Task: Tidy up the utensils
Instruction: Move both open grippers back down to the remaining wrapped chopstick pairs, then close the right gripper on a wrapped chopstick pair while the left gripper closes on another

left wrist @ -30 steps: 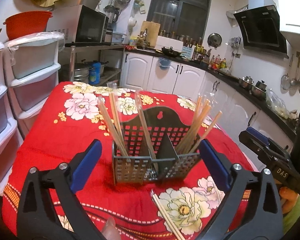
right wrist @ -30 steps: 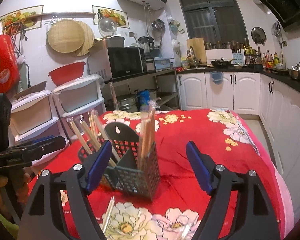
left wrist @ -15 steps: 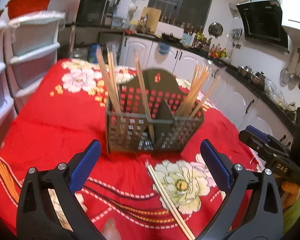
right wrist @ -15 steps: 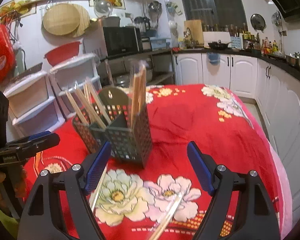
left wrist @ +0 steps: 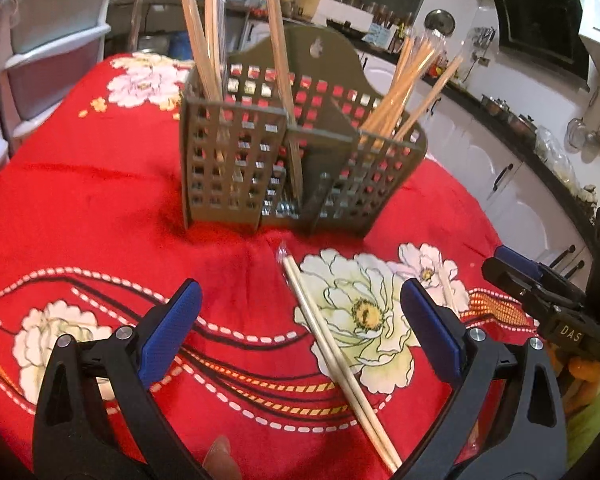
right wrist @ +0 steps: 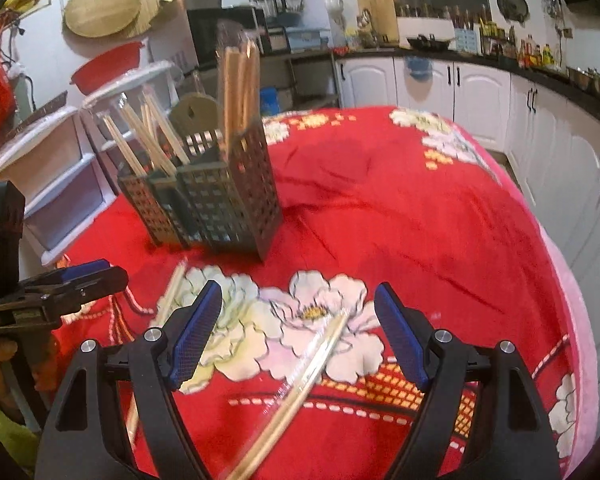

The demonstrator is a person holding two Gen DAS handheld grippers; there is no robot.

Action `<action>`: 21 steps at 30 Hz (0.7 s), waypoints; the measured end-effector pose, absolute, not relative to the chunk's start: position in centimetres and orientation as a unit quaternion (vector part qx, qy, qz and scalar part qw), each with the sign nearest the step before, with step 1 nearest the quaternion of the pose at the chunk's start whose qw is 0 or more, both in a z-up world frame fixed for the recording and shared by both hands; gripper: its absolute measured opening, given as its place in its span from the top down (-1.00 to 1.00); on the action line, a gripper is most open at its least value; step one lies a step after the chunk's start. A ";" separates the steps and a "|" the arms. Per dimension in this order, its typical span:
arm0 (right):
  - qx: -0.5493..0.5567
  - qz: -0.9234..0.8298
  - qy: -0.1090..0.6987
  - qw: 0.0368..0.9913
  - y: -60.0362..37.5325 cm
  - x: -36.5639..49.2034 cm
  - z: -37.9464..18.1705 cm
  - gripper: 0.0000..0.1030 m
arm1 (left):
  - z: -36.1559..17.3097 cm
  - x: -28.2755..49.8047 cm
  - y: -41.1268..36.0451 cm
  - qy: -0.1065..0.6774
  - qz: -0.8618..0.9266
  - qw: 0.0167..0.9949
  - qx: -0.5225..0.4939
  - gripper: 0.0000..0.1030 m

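A: Plush red cloth (left wrist: 100,184) covers the table, soft and slightly napped, with printed cream flowers.

B: The caddy (left wrist: 236,160) at twelve o'clock looks like matt grey-green plastic, perforated in a grid. Pale, bare wooden chopsticks (left wrist: 404,80) stand in it.

A: The loose pair (left wrist: 332,356) at six o'clock: smooth light wood inside a clear glossy plastic sleeve.

B: The left gripper (left wrist: 300,328) has matt black plastic arms, dimpled blue rubbery pads (left wrist: 172,328) and shiny metal screws. The right gripper (right wrist: 298,332) is built the same.

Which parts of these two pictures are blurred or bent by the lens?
Left wrist view: the chopstick holder is slightly soft, the cabinets curve with fisheye distortion, corners go black. Right wrist view: the wrapped chopsticks between the open jaws of the right hand-held gripper are smeared, with glare on the wrapper.
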State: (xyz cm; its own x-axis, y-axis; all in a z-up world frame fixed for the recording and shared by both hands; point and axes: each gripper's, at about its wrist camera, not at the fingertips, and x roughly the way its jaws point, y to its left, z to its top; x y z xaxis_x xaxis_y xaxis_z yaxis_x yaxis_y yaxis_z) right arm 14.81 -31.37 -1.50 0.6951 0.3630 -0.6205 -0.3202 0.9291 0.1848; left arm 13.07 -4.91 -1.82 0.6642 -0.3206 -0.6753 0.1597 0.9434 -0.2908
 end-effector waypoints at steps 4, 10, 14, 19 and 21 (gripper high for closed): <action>0.031 0.189 0.373 0.908 -31.3 15.4 -3.0 -0.47 | -3.1 13.5 -5.4 0.407 -0.137 0.896 -0.109 -0.58; 0.025 0.193 0.420 0.886 -31.1 16.5 -5.2 -0.31 | -5.1 14.7 -6.2 0.448 -0.149 0.873 -0.120 -0.15; 0.020 0.189 0.443 0.876 -30.7 17.9 -6.2 -0.21 | -5.3 15.6 -6.4 0.456 -0.150 0.869 -0.124 -0.14; 0.016 0.182 0.452 0.873 -30.4 19.2 -6.7 -0.07 | -5.3 17.2 -6.6 0.470 -0.139 0.863 -0.122 -0.05; 0.014 0.179 0.452 0.874 -30.2 19.6 -6.8 -0.01 | -5.3 17.8 -6.9 0.474 -0.131 0.863 -0.112 -0.03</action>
